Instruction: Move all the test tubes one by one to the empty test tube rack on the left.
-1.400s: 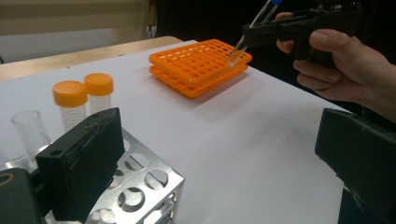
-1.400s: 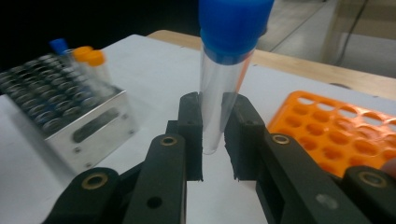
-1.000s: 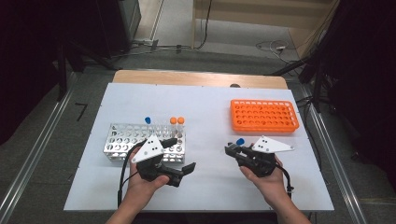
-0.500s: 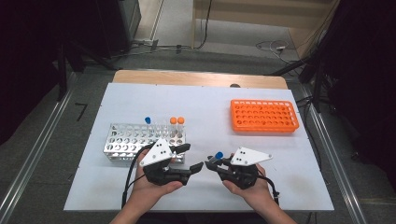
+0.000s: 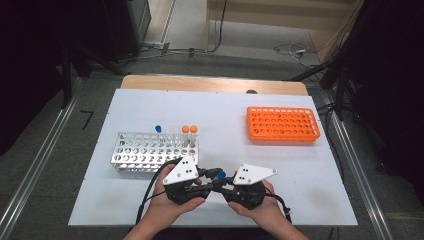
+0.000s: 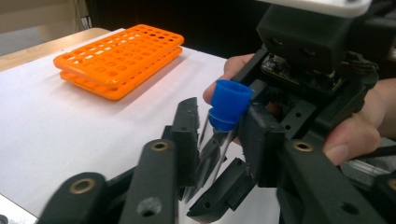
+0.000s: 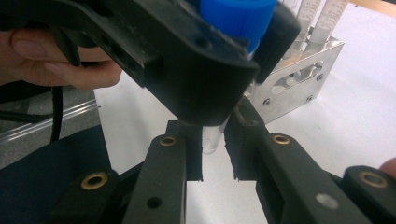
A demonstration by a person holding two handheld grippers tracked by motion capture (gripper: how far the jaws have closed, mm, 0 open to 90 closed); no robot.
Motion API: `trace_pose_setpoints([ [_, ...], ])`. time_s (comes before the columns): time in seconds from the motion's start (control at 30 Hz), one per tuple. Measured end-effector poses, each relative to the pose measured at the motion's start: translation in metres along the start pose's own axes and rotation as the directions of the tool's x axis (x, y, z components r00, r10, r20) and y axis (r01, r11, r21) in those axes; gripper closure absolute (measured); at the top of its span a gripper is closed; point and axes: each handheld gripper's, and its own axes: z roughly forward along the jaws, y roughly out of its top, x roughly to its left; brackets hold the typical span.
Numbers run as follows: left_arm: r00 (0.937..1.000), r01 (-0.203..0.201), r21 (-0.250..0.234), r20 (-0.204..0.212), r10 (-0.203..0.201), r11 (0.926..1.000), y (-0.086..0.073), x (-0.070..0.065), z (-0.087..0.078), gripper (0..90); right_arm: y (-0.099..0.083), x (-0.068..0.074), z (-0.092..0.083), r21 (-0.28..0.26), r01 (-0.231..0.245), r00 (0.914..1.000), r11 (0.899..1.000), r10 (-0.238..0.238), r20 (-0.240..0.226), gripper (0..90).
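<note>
Between both tools (image 5: 216, 179), closed (left just closing), sits a blue-capped tube (image 6: 224, 116).

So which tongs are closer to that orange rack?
Right. The right tongs sit nearer the orange rack, which lies up and to their right; the left tongs are farther left.

The two hand-held black grippers, left gripper (image 5: 206, 176) and right gripper (image 5: 226, 184), are meeting jaw to jaw at the near edge of the white table top (image 5: 225, 125), leaving no gap between them for anything to pass. The silver perforated metal tube rack (image 5: 150, 152), with capped tubes rising from its right end, is standing just beyond the left gripper, blocking the way forward there. The orange plastic tube rack (image 5: 283, 123) is lying well apart at the far right, and bare table is stretching between the two racks.
</note>
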Motion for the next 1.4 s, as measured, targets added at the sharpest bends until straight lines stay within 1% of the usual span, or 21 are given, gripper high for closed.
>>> trace_pose_setpoints([
  [0.1,0.9998,-0.013,-0.004,-0.015,0.013,0.9999,0.000,0.000,-0.002,72.8,0.000,-0.001,0.000,0.000,-0.004,1.0000,1.000,0.004,-0.004,75.0],
  [0.2,0.9991,-0.019,-0.013,-0.039,0.018,0.9997,0.000,0.001,-0.003,75.4,0.000,-0.001,-0.001,-0.004,-0.012,0.9999,1.000,0.012,-0.011,74.7],
  [0.3,0.9986,-0.014,-0.018,-0.051,0.013,0.9997,0.001,0.002,-0.005,76.8,0.001,-0.002,-0.001,-0.004,-0.014,0.9998,1.000,0.014,-0.012,74.2],
  [0.4,0.9981,-0.011,-0.029,-0.062,0.009,0.9995,0.001,0.002,-0.006,76.9,0.001,-0.001,-0.002,-0.009,-0.009,0.9999,1.000,0.009,-0.006,73.5],
  [0.43,0.9975,-0.010,-0.033,-0.071,0.007,0.9994,0.001,0.003,-0.007,77.0,0.001,-0.002,-0.003,-0.010,-0.005,1.0000,1.000,0.005,-0.007,72.4],
  [0.57,0.9950,0.008,-0.054,-0.099,-0.014,0.9985,0.003,0.009,-0.015,77.0,0.001,-0.005,-0.007,-0.024,-0.008,0.9999,1.000,0.008,-0.013,60.5],
  [0.7,0.9910,0.024,-0.077,-0.130,-0.034,0.9968,0.004,0.016,-0.025,77.0,0.000,-0.010,-0.014,-0.047,-0.007,1.0000,0.999,0.007,0.002,41.3],
  [0.77,0.9878,0.024,-0.084,-0.151,-0.037,0.9961,0.005,0.020,-0.030,77.0,0.000,-0.014,-0.018,-0.051,-0.012,0.9998,0.999,0.013,0.017,30.9],
  [0.83,0.9845,0.030,-0.090,-0.169,-0.045,0.9955,0.006,0.024,-0.036,77.0,-0.001,-0.018,-0.022,-0.053,-0.014,0.9988,0.999,0.016,0.046,20.8],
  [0.93,0.9789,0.037,-0.104,-0.196,-0.057,0.9939,0.006,0.031,-0.044,77.0,-0.003,-0.027,-0.028,-0.050,-0.033,0.9972,0.998,0.036,0.065,10.6],
  [1.03,0.9720,0.048,-0.114,-0.223,-0.073,0.9924,0.007,0.037,-0.052,77.0,-0.006,-0.035,-0.036,-0.058,-0.055,0.9945,0.997,0.060,0.086,3.3],
  [1.07,0.9698,0.051,-0.120,-0.231,-0.077,0.9915,0.007,0.040,-0.055,77.0,-0.007,-0.038,-0.039,-0.064,-0.059,0.9934,0.996,0.065,0.095,1.4],
  [1.13,0.9652,0.053,-0.126,-0.248,-0.083,0.9906,0.007,0.044,-0.060,77.0,-0.010,-0.044,-0.045,-0.070,-0.064,0.9908,0.995,0.072,0.114,0.3],
  [1.2,0.9600,0.058,-0.134,-0.264,-0.092,0.9893,0.006,0.048,-0.065,77.0,-0.013,-0.049,-0.050,-0.072,-0.074,0.9862,0.995,0.084,0.143,0.3],
  [1.23,0.9585,0.060,-0.136,-0.269,-0.095,0.9890,0.006,0.051,-0.068,77.0,-0.014,-0.051,-0.053,-0.070,-0.076,0.9831,0.995,0.086,0.161,0.4],
  [1.37,0.9485,0.069,-0.152,-0.296,-0.112,0.9861,0.005,0.059,-0.078,77.0,-0.021,-0.060,-0.063,-0.076,-0.085,0.9757,0.993,0.099,0.195,0.7],
  [1.4,0.9449,0.072,-0.158,-0.305,-0.118,0.9848,0.005,0.061,-0.081,77.0,-0.023,-0.062,-0.065,-0.078,-0.085,0.9734,0.993,0.100,0.206,0.7],
])
